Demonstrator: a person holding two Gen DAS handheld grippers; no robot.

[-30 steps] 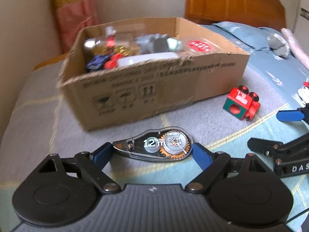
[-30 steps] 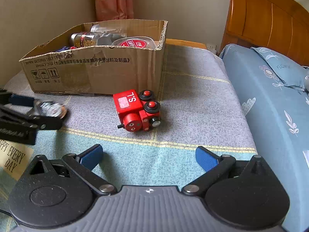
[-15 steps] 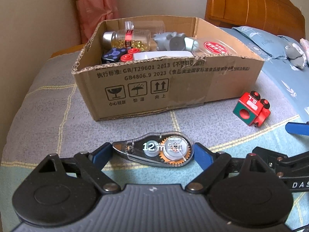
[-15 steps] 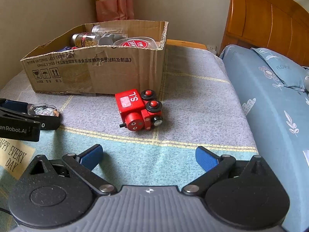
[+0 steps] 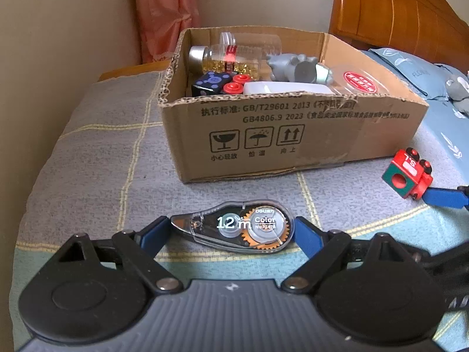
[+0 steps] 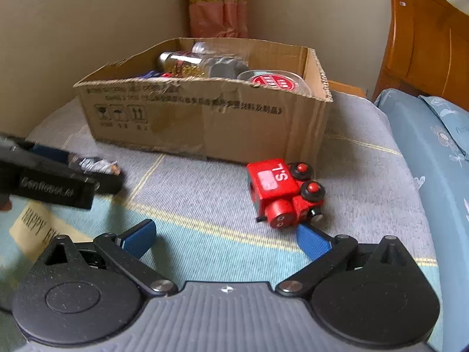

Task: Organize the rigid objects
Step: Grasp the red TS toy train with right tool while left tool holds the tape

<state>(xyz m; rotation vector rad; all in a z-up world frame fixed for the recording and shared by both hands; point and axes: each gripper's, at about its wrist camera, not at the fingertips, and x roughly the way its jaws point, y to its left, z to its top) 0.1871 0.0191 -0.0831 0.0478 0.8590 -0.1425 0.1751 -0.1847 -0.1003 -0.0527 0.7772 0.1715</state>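
Here the correction tape dispenser (image 5: 234, 225) sits lengthwise between the blue pads of the left gripper (image 5: 231, 231), clamped end to end, just above the checked blanket (image 5: 96, 152) in front of the cardboard box (image 5: 293, 138). The right gripper (image 6: 225, 236) is spread wide, empty, with the red toy train (image 6: 281, 193) just beyond its right fingertip.

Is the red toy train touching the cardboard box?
Apart. The right wrist view shows grey blanket between the train and the box; the left wrist view shows that gap too.
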